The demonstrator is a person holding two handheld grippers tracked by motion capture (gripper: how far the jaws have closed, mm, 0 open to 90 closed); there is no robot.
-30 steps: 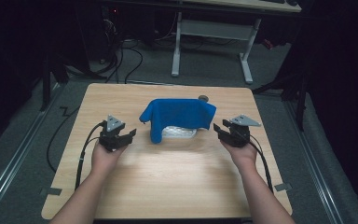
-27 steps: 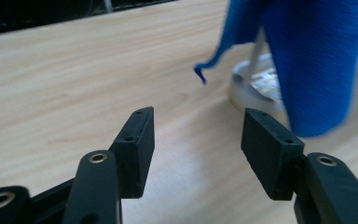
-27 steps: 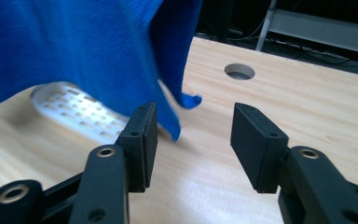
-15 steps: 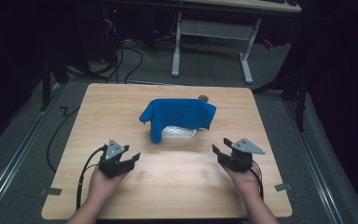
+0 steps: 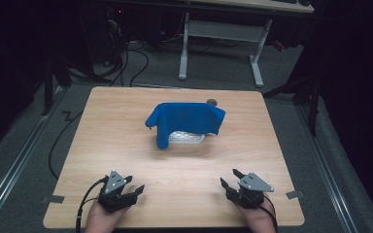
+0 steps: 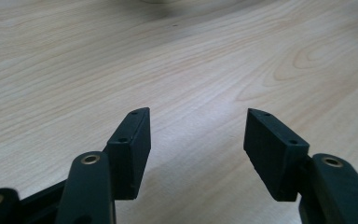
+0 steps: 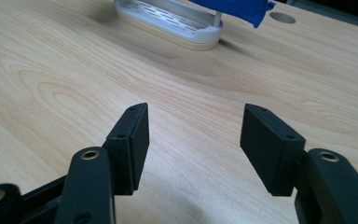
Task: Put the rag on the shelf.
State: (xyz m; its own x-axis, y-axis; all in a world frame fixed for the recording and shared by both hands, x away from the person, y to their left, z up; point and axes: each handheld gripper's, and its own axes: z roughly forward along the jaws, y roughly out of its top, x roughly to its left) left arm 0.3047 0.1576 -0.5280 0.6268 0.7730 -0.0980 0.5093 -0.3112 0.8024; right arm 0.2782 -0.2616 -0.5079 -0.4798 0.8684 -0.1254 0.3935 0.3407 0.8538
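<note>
Blue cloth (image 5: 187, 121): draped over the white rack (image 5: 187, 138), covering its top and hanging down its left end; sits mid-worktop, toward the far edge.
White rack: slotted base (image 7: 177, 21) resting flat on the worktop (image 5: 126, 121), under the cloth.
Left gripper (image 5: 128, 187): near edge of the worktop, well apart from the cloth, to its near left; jaws have just been opening, spread wide, nothing between them.
Right gripper (image 5: 229, 178): near edge, well apart from the cloth, to its near right; jaws have just been opening, spread wide over bare wood.
Round hole (image 5: 212, 102): just behind the cloth's right end.
</note>
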